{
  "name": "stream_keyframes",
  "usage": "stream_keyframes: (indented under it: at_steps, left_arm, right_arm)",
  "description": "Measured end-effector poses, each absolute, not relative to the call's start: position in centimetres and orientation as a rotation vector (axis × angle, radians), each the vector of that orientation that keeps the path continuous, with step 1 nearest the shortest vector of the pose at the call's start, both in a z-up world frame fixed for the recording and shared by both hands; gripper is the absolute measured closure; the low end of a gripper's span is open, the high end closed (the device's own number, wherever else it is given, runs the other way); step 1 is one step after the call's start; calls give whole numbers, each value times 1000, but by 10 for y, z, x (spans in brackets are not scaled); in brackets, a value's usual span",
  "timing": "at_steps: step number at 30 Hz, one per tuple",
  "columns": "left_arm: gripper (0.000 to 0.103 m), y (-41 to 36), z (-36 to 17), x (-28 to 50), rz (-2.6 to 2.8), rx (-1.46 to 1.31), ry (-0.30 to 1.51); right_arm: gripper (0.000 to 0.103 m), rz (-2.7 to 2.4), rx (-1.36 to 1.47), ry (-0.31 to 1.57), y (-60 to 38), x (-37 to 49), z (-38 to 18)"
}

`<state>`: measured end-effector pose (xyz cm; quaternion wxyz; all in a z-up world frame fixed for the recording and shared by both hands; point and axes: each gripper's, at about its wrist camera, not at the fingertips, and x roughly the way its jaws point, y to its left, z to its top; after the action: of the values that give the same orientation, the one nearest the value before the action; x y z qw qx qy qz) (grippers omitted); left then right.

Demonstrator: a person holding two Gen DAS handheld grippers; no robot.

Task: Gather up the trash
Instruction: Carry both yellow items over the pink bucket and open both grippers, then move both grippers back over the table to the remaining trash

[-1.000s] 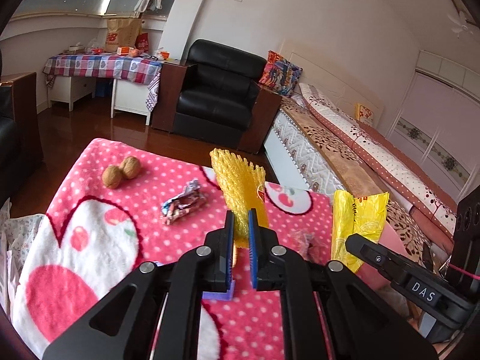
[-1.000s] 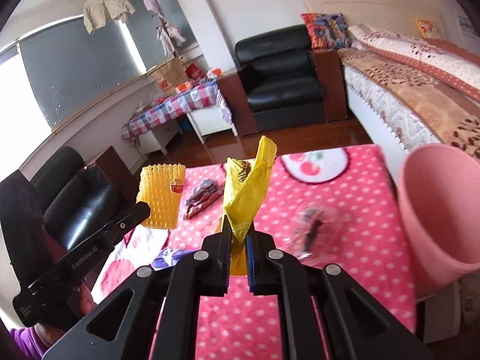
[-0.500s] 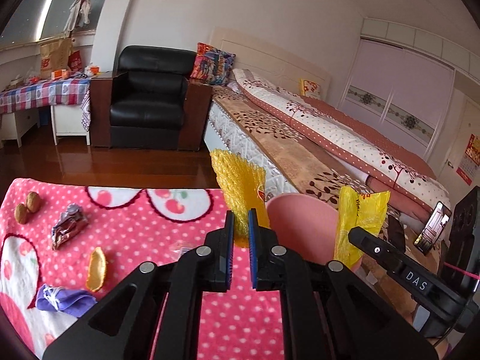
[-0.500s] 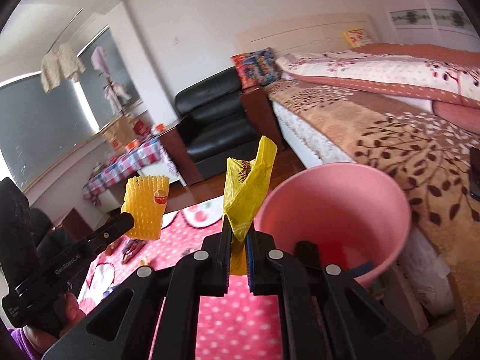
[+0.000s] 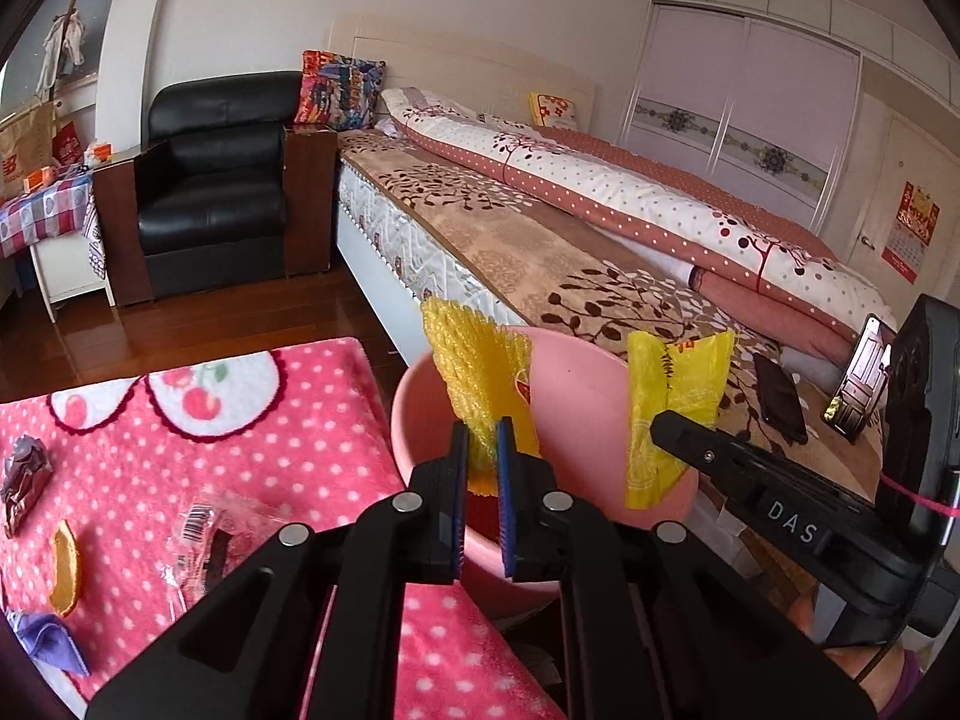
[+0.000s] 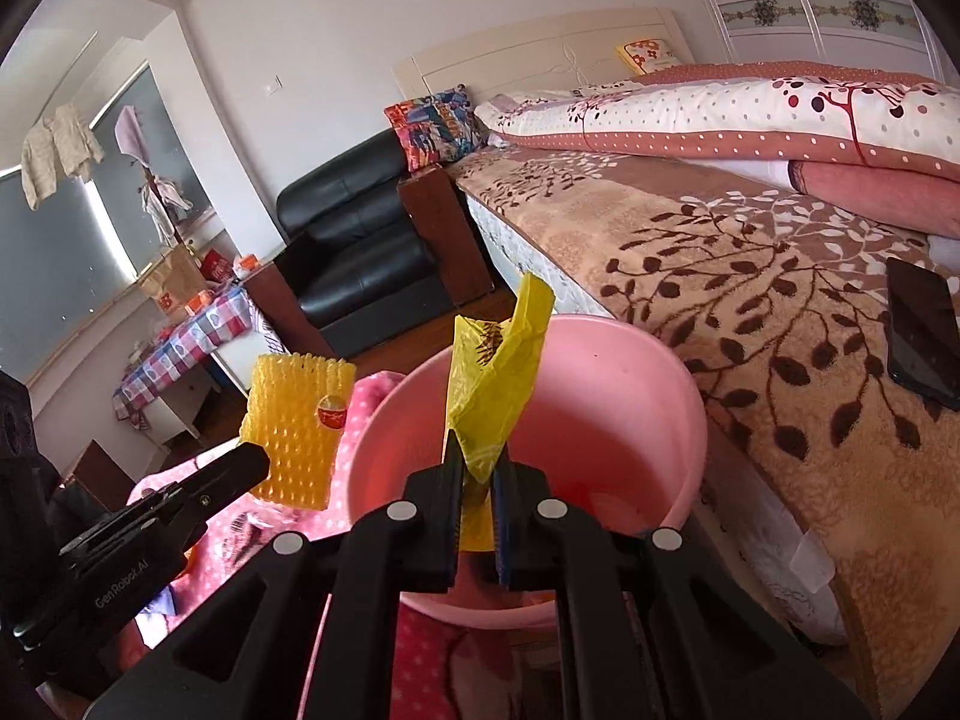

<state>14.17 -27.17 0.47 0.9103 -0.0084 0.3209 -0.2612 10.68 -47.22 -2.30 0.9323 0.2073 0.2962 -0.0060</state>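
You're holding both tongs clamped over the pink bin [image 5: 606, 372] off the table's edge: left tongs [image 5: 480, 420] gripping foam net [image 5: 474, 372], right tongs [image 6: 478, 450] gripping yellow wrapper [image 6: 498, 378]. Wrappers [image 5: 210, 534] remaining on table [image 5: 288, 450].

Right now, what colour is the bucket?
Pink; the bucket shows best in the right wrist view.

A home bedroom: made bed [image 5: 600, 228], black armchair [image 5: 216, 192], wardrobe doors [image 5: 750, 90].
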Motion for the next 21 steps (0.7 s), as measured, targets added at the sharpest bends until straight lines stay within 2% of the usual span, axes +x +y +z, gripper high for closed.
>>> stream_keyframes:
  at_steps: [7,9,11,13,16,21]
  left_arm:
    - [95,-288,-19,154,-551,3,718]
    - [92,-289,-22,156,-549,5,727]
    - [74,-288,-23,156,-549,9,740]
    - [67,-286,-22,156,-558,2,743]
    - [66,-283,-17,154,-565,-8,735]
    - [66,-272,-3,143,-564,-23,701]
  right_arm:
    - [93,-37,413,665,-476,122,-45]
    - [89,-46,419,675,-477,124,-49]
    - [70,-54,421,680,-477,125,-52]
    - [67,-55,429,681,-478,124,-53]
    - [60,-58,424,672,-477,121,-49]
    - [60,-32,411,642,-466,108,-35]
